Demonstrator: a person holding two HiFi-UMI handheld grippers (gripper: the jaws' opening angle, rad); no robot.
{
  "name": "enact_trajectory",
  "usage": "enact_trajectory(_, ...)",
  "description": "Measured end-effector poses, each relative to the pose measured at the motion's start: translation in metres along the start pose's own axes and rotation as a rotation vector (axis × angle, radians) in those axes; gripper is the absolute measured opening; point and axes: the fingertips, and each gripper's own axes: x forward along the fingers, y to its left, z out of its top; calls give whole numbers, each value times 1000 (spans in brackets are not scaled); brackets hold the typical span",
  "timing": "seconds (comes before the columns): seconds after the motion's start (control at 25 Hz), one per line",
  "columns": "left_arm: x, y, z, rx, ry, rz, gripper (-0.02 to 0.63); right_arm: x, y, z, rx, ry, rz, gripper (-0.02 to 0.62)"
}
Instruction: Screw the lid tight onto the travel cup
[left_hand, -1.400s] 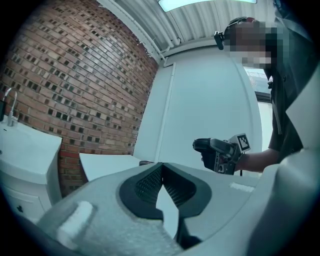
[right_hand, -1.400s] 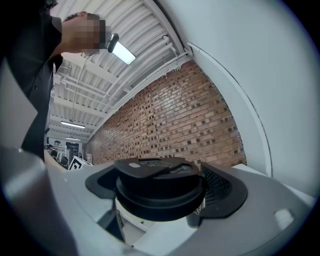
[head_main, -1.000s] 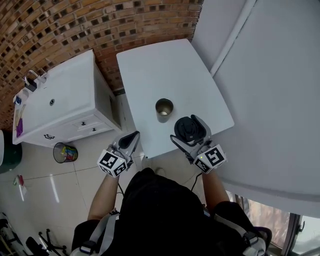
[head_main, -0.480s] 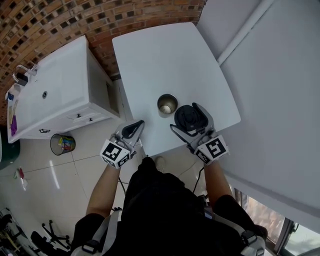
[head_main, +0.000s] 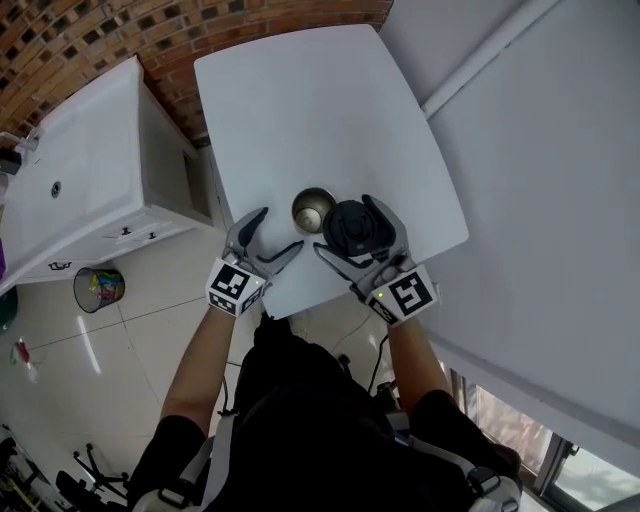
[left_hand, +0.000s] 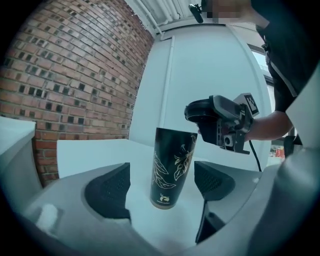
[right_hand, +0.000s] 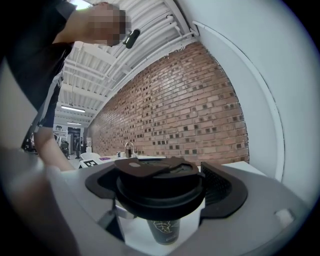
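A black travel cup (head_main: 313, 210) (left_hand: 172, 167) (right_hand: 165, 231) with a leaf print stands upright and lidless near the front of the white table (head_main: 310, 110). My left gripper (head_main: 270, 240) (left_hand: 162, 187) is just short of the cup on its left; its jaws are opening wide, pads clear of the cup's sides. My right gripper (head_main: 350, 232) (right_hand: 159, 187) is shut on the black lid (head_main: 355, 228) (right_hand: 159, 182) and holds it level, above the table and just right of the cup's rim. In the left gripper view the lid (left_hand: 202, 111) hangs beside the cup's top.
A white cabinet (head_main: 75, 200) stands left of the table against the brick wall (head_main: 150, 35). A wire bin (head_main: 97, 288) sits on the tiled floor below it. A white wall panel (head_main: 540, 170) runs along the table's right side.
Both grippers have moved forward over the table towards the cup. The left gripper's jaws, shut before, now stand wide apart. The lid has come close beside the cup's rim.
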Motion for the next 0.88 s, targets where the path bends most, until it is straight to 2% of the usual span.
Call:
enact_trajectory(0.16,18,-8,-13,36,45,-63,413,-2,-7,-1,-29,12,-14,474)
enact_trajectory(0.24,24,-8,-17,25,42,-70,413,-5,-10,-2,-45,17,-26,474)
enact_trajectory(0.36,33,-9,-23,25,54,-89,413,-7,-13,-1,-30,8,-43,474)
enact_trajectory(0.48,43,-12,-31,45,75,-132,413,-10,-14,-7,-15,27,-65,474)
enact_trajectory(0.88,69,-11,-48,126,116,-195,411,-12,-14,-8,20,19,-96,474)
